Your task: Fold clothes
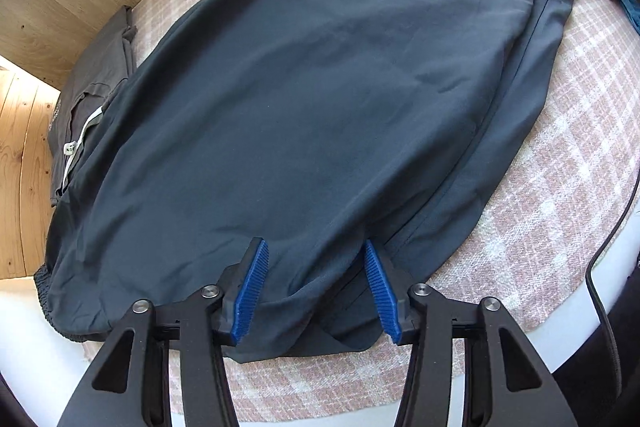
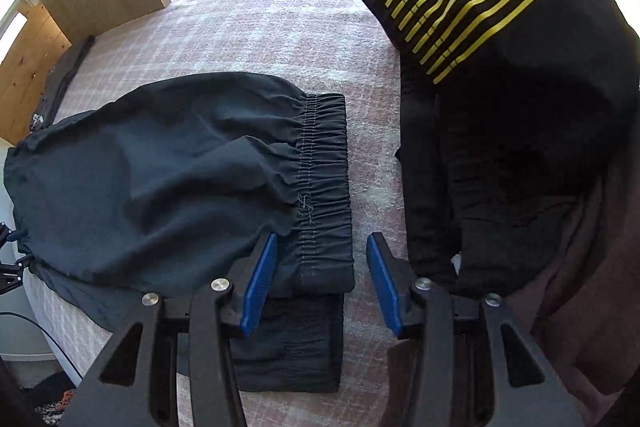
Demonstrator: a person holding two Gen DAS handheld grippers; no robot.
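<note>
Both grippers, left (image 1: pixel 316 291) and right (image 2: pixel 322 281), are hovering with jaws apart over dark trousers (image 1: pixel 304 95) lying flat on the pink checked blanket (image 1: pixel 560 167), right one straddling the elastic waistband (image 2: pixel 324 187).

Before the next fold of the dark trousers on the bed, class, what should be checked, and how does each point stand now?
1. Left gripper open around the trouser hem: ok.
2. Right gripper open over the elastic waistband: ok.
3. Dark trousers lying flat on the checked blanket: ok.
4. Striped garment clear of the waistband: ok.
5. Cable clear of the fold path: cannot tell.
</note>
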